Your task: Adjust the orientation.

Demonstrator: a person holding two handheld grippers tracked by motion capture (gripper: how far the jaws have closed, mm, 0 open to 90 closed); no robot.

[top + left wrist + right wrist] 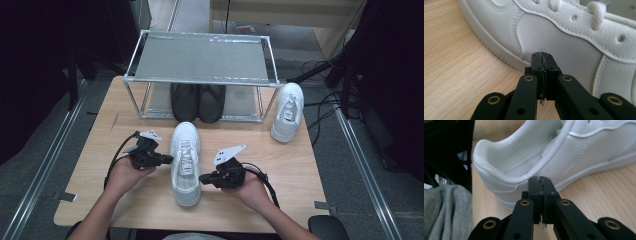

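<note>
On the wooden worktop (150, 200), the white leather lace-up sneaker (185, 162) lies in the middle, its long axis running from 6 to 12 o'clock, toe away from the person. Left tool (169, 159) sits at its 9 o'clock, tips against the side wall; right tool (202, 178) at its 4 o'clock, near the heel collar. Both tools are fully closed and hold nothing — each about equally near. I count two white sneakers, the second (288, 111) at 2 o'clock, and two black shoes (198, 102) under the metal shoe rack (200, 59).

White sneaker (185, 162) (perforated); black shoes (198, 102)
</note>
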